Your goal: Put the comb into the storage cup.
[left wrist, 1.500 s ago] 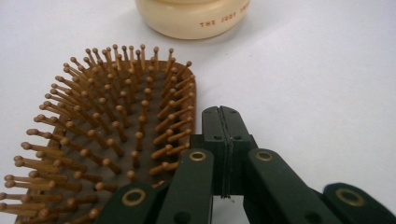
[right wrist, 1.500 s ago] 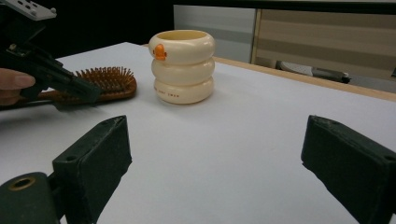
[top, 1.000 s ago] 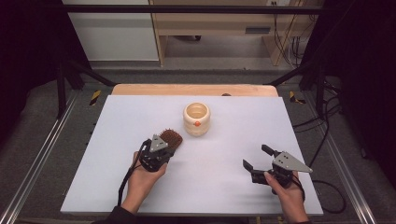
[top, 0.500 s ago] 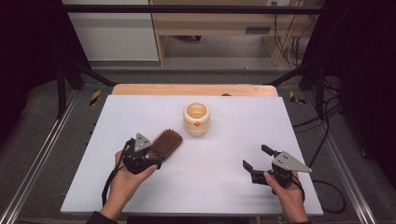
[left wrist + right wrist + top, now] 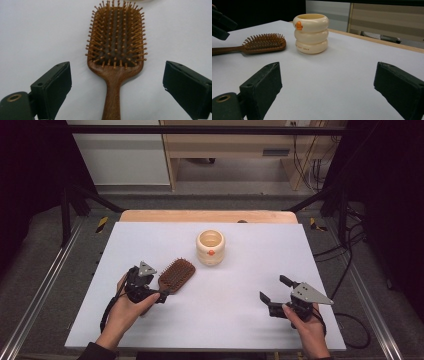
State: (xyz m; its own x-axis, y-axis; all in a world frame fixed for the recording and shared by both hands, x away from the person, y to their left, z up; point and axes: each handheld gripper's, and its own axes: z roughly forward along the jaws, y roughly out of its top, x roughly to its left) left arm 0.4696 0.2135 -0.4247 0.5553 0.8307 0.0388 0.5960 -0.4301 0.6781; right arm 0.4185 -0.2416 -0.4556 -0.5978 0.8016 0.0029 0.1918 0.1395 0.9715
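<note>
On the left half of the white table [image 5: 250, 320], the brush [image 5: 175, 275] lies flat with its bristles up, its head pointing toward the cup [image 5: 210, 247] and its handle running back toward the left gripper [image 5: 160, 295]. That gripper's fingers [image 5: 53, 87] have just been opening and now stand wide apart. In the left gripper view the brush [image 5: 116, 50] handle runs up the middle of the gap between them, with clear table showing on each side, so neither finger touches the wood. The brush head lies beyond the fingertips, farther from the hand.

The cup, cream with three stacked rings and a small orange mark, stands upright near the table's middle, just beyond the brush head and apart from it.

The right gripper [image 5: 275, 292] rests low at the right side of the table, well apart from the brush. Its fingers [image 5: 262, 85] are spread wide with nothing between them, and in its own view they point toward the cup [image 5: 311, 33] and brush [image 5: 262, 43].
</note>
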